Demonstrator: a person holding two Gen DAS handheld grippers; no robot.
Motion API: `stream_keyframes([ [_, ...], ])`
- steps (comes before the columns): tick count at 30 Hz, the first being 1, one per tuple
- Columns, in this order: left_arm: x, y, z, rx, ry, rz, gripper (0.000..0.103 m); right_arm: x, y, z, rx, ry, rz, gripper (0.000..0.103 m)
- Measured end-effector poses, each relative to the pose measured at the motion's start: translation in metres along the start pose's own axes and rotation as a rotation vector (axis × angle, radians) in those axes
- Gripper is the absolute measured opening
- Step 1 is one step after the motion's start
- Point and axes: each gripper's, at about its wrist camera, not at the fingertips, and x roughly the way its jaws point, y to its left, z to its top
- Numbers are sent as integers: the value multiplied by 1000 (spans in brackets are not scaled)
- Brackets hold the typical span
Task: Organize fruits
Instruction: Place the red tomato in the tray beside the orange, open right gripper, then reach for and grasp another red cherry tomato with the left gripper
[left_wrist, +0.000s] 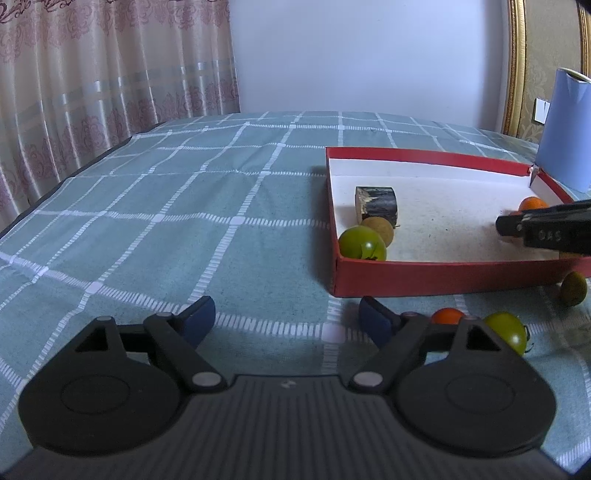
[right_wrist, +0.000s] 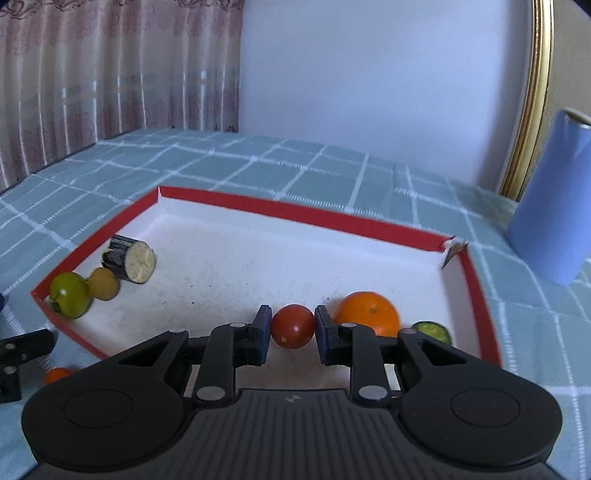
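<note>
Teal checked cloth covers the table (left_wrist: 184, 184), and the small, glossy red tomato (right_wrist: 293, 326) sits clamped in the right tool (right_wrist: 291, 332) over the red-rimmed white tray (right_wrist: 295, 212). Left tool (left_wrist: 286, 317) hangs spread wide with nothing in it, angled down at the cloth just outside the tray.

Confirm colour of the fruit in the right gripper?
Red, a small tomato; clearest in the right wrist view.
</note>
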Motion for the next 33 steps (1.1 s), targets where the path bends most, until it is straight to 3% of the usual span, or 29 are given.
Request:
stream_keyframes([
  [7,0,0,0,0,0,-1,84,3,1,-2,-10,12,16,26],
  [10,0,-1,0,0,0,0,85,-3,-4,-2,12,19,37,37],
  [15,0,-1,0,-1,0,0,85,-52,-15,-14,16,-70,6,67],
  [20,-2,0,0,-6,-9,-11,85,-110,-48,-47,38,-166,-167,67],
  [25,-11,7,-1,-31,-55,-74,89,-110,-98,-77,185,-111,-339,70],
  [28,-15,6,-2,-22,-72,-101,89,-96,-118,-87,273,-62,-353,70],
  [33,-23,-5,-4,45,-103,-138,89,-84,-125,-86,322,-25,-281,71],
])
